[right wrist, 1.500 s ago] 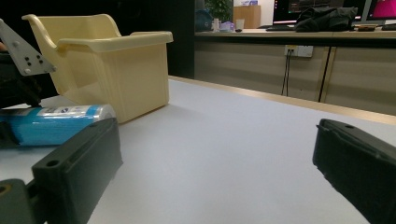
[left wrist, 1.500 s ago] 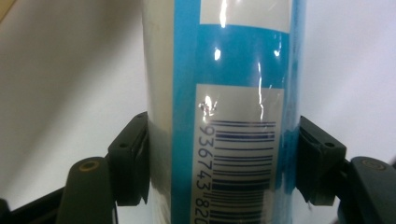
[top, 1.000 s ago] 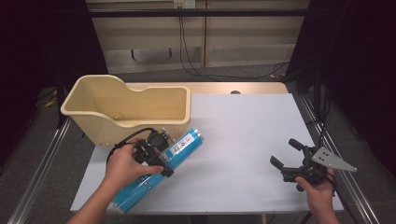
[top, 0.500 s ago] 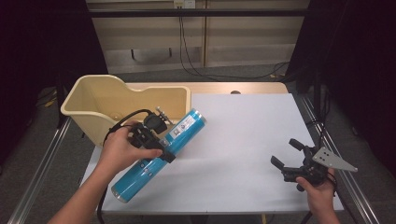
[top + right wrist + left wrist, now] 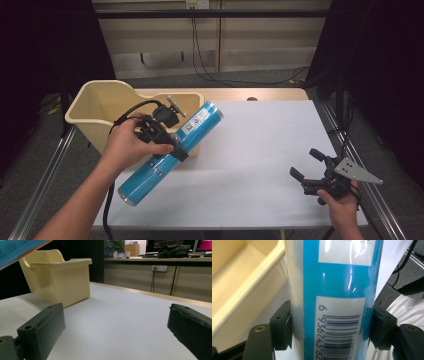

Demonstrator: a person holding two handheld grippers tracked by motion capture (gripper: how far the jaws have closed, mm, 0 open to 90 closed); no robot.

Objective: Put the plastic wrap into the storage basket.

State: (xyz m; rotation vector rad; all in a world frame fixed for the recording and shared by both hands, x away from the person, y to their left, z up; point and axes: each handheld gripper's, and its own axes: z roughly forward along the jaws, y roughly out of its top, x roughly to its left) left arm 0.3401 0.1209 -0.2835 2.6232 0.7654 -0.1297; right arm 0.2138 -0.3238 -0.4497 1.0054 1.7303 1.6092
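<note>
so the thing in play is a long blue can [image 5: 171,153], shiny cyan with a silver-rimmed end at each tip. it's got white label patches along its side, and in the left gripper view you can read a barcode printed on one of them, digits running down beside it. glossy enough to catch streaks of light.

the left gripper [image 5: 167,141] is clamped around the can's middle, black pads pressed flat against both sides of it, so a firm grip. the can hangs tilted over the left part of the tabletop [image 5: 260,145], upper end pointing toward the far side and overlapping the near wall of the cream bin [image 5: 95,107], lower end aimed at the near left corner.

compared with a second ago the can has come up off the white surface and moved toward the bin; back then it was lying low nearer the front edge, with its top end short of the bin wall. the tilt looks about the same.

the right gripper [image 5: 311,170] sits near the near right corner, jaws spread wide with nothing between them, same spot as before.
</note>
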